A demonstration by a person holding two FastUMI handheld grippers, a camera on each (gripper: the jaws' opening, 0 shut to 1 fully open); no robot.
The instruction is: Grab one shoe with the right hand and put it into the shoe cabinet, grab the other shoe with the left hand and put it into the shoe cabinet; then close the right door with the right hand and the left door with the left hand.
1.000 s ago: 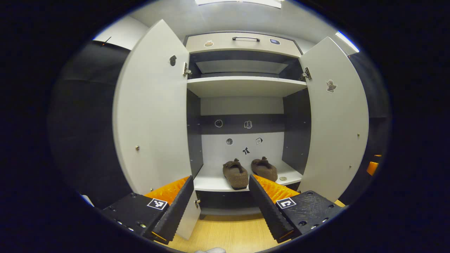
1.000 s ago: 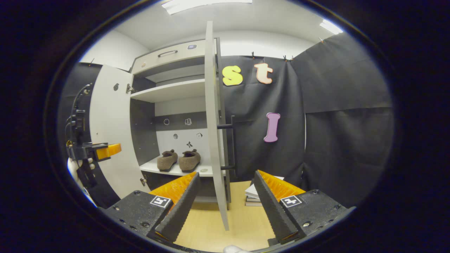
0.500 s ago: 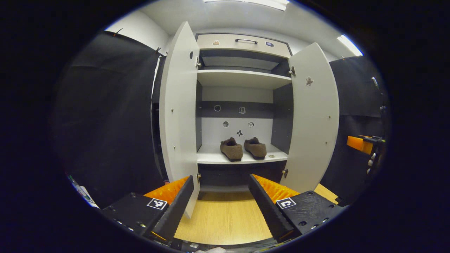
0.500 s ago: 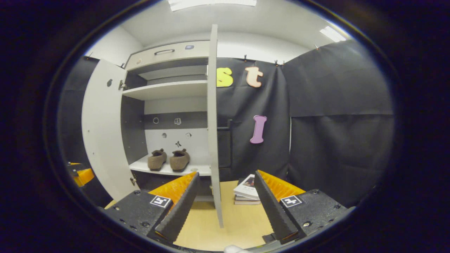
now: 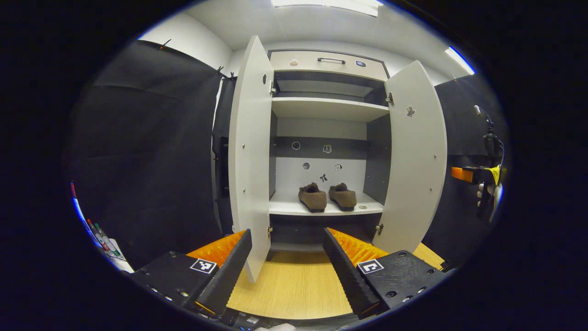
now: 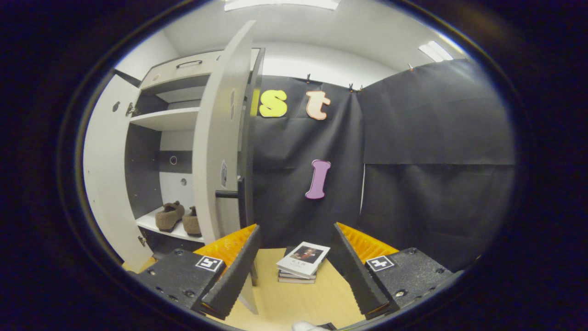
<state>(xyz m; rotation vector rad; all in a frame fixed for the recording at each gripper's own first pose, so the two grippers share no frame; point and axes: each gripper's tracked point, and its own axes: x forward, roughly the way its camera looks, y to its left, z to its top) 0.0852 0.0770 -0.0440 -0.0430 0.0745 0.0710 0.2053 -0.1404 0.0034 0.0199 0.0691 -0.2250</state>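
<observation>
Shoes (image 5: 327, 197) sit side by side on the lower shelf of the shoe cabinet (image 5: 328, 103) — both doors stand open. My left gripper (image 5: 287, 266) hangs before it, fingers apart, empty. My right gripper (image 6: 294, 269) gapes too, beside the right door (image 6: 216, 151), perhaps just clear of it; books (image 6: 301, 264) lie beyond.

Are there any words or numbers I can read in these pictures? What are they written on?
No text here is clear enough to read.
Stickers inside the shoe cabinet: too small to read.
Badge on the top drawer: too small to read.
Cover of the top book: a picture, any words blurred.
Square marks on the left claw and the right claw: black-and-white patterns, not words.
</observation>
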